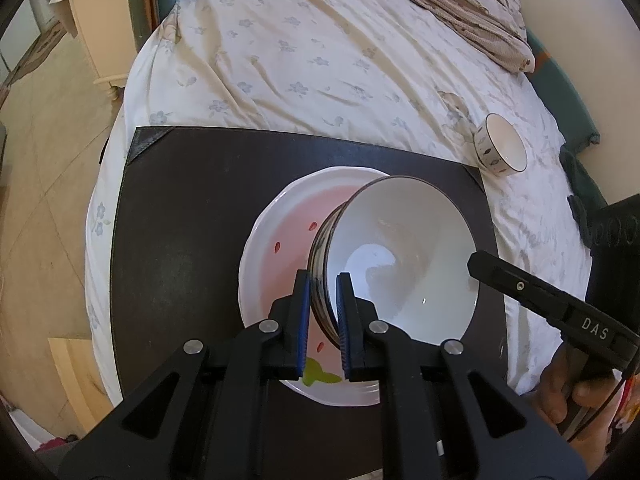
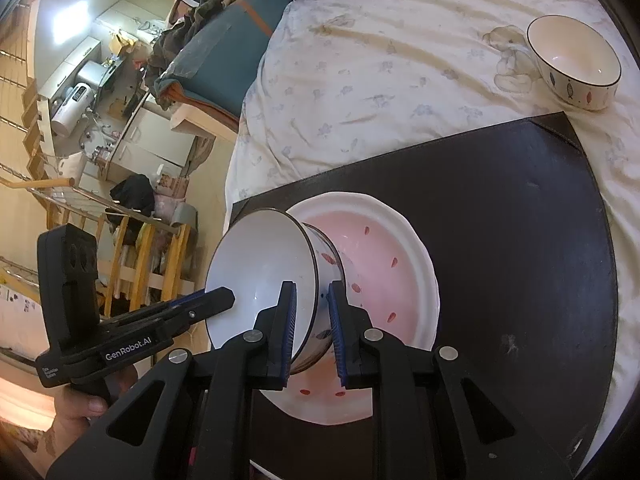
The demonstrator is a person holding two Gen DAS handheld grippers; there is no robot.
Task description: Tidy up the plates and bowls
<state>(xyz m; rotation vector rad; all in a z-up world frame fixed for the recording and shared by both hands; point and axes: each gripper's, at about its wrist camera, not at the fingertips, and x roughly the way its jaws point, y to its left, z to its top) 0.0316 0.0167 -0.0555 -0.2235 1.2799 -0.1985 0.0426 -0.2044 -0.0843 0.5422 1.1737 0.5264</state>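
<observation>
Two bowls and one plate are in front of you. In the left wrist view, reading from the left, the pink plate (image 1: 280, 240) with red specks lies flat on the dark mat (image 1: 180, 220) at lower centre, the big white bowl (image 1: 400, 248) tips on edge over the plate's right half, and the small patterned bowl (image 1: 502, 146) stands upright on the flowered bedsheet (image 1: 300, 40), just off the mat's upper right corner and well apart from the rest.

Both of your tools grip the same big bowl. Your left gripper (image 1: 323, 300) at bottom centre has its blue pads narrowed onto the rim, one inside, one outside. Your right gripper (image 1: 480, 264) comes in from the lower right of that view and lies across the bowl's right rim; there its jaws are hidden behind its own body. In the right wrist view the right gripper (image 2: 312, 312) stands with its pads clamped close on the bowl's wall, and the left gripper (image 2: 224, 298) enters from the lower left.

A bedside cabinet (image 1: 96, 40) stands upper left, a crumpled blanket (image 1: 460, 4) upper right. Your right hand (image 1: 568, 384) wraps its handle at lower right.
</observation>
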